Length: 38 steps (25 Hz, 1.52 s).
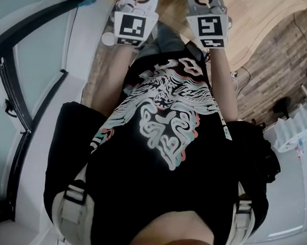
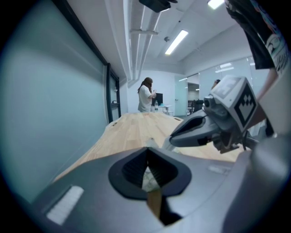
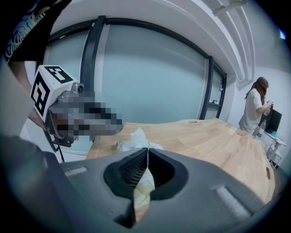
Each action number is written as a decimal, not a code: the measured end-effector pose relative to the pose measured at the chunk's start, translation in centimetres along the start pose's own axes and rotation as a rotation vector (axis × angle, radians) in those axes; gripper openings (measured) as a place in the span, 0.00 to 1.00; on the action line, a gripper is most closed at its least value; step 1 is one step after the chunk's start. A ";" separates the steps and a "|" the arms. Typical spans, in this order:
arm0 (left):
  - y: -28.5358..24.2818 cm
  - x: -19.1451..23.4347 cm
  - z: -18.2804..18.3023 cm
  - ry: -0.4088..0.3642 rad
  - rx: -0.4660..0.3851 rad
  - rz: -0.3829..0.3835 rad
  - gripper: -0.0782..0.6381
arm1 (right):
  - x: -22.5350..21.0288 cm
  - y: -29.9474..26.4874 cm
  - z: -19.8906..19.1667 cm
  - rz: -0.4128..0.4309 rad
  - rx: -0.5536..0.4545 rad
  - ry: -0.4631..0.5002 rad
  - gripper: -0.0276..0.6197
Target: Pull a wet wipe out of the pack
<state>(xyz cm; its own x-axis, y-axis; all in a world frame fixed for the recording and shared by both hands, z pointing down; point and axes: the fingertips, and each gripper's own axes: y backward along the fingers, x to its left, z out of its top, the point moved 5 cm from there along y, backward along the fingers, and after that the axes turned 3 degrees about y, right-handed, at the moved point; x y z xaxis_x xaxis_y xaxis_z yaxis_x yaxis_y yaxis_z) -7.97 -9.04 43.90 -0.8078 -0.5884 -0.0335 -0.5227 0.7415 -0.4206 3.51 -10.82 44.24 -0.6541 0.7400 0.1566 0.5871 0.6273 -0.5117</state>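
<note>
Right gripper [image 3: 148, 150]: jaws are seen pressed together, nothing clearly pinched. Left gripper [image 2: 147, 150]: jaws likewise closed. A wet wipe [image 3: 135, 138] is seen standing up from the pack [image 3: 142, 191], on the near left part of the wooden table [image 3: 213, 141], just beyond the right jaws. The pull is judged not yet done. The pack should be pinned by the left gripper. The right jaws should be opened, the tuft taken low, then drawn straight up slowly so the pack is not lifted.

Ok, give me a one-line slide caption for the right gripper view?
Right claw shut, just short of a white wipe poking from its pack on the wooden table.
</note>
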 end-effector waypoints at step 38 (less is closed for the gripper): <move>1.5 -1.9 1.0 -0.047 -0.025 -0.024 0.09 | -0.3 3.8 0.0 -0.054 -0.032 -0.046 0.05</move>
<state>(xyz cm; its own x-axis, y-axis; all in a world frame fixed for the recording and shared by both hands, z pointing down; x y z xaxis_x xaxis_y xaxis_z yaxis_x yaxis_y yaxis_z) -6.95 -7.19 42.40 -0.7813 -0.6206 -0.0666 -0.5493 0.7343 -0.3988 5.94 -8.69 42.23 -0.7063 0.6931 0.1441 0.5647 0.6744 -0.4757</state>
